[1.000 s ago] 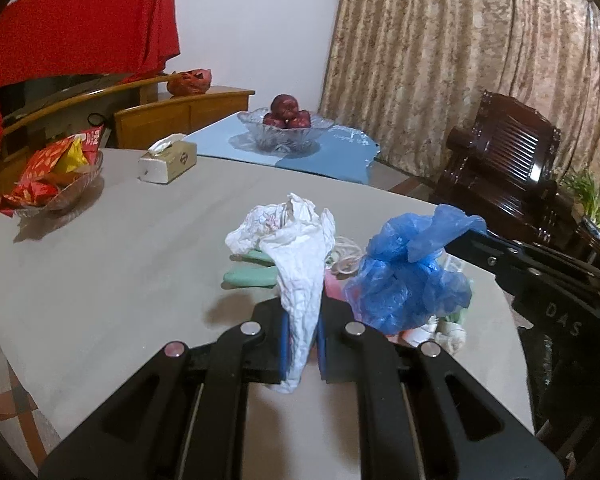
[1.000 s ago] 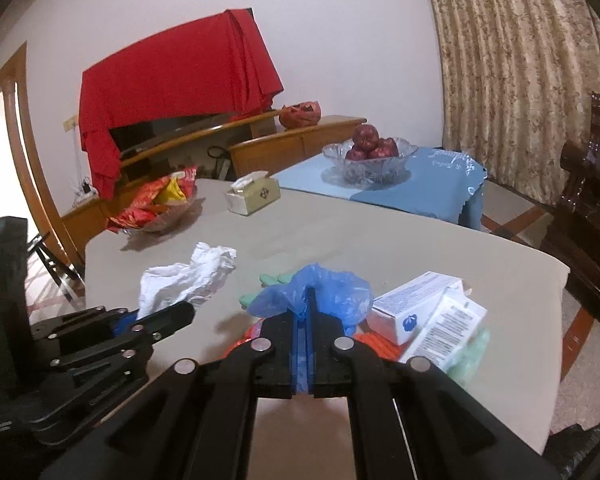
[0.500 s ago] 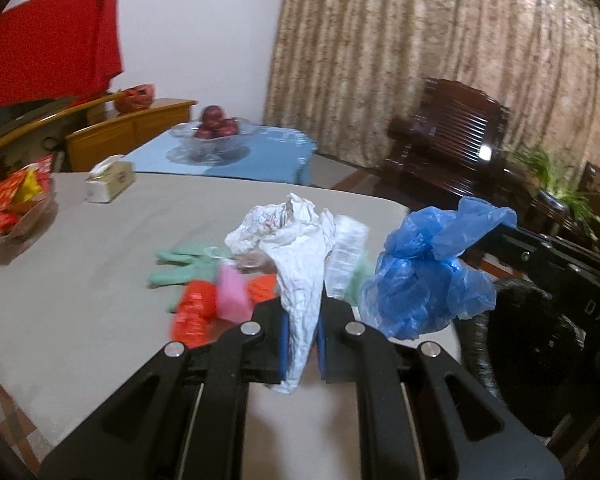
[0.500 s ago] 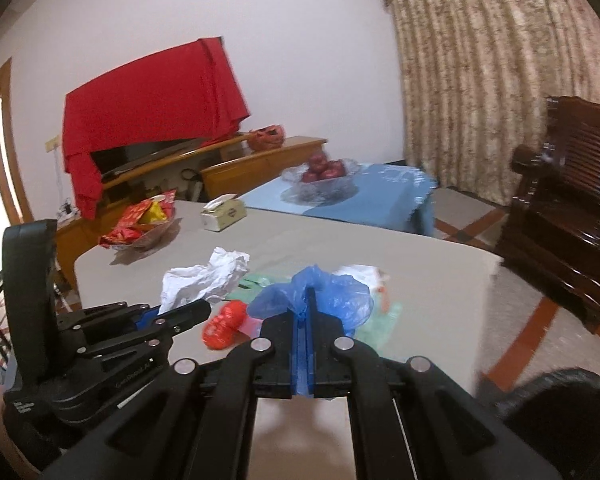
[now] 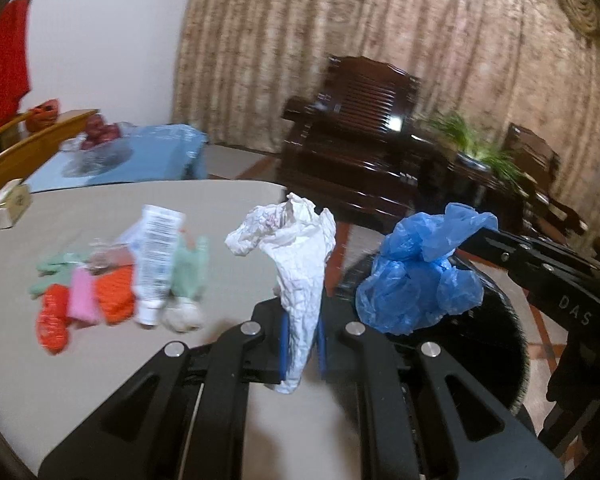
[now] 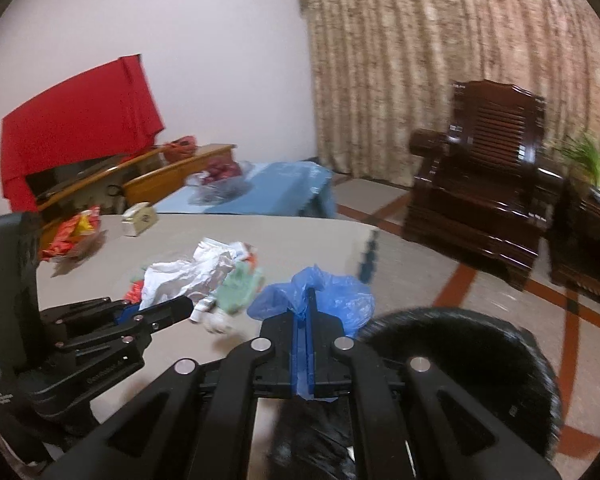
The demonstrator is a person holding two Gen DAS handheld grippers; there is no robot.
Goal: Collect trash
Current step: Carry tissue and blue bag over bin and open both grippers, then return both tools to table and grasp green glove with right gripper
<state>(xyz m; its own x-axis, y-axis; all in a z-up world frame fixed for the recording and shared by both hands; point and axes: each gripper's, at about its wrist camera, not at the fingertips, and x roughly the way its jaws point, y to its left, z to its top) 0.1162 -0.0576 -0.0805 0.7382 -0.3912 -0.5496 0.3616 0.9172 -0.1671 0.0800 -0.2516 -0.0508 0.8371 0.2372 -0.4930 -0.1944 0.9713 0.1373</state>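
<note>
Left gripper (image 5: 300, 344) jaws clamped on the white crumpled paper (image 5: 296, 264), right gripper (image 6: 304, 344) pinched shut on the blue plastic bag (image 6: 332, 300) — best carry both squarely over the black bin (image 6: 480, 344) before letting go; leftover wrappers (image 5: 112, 280) wait on the desk (image 5: 80, 360) beyond

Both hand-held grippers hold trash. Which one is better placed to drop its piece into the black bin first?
Right. The right hand-held gripper already holds the blue plastic bag above the black bin, while the left hand-held gripper with the white crumpled paper is over the table edge.
</note>
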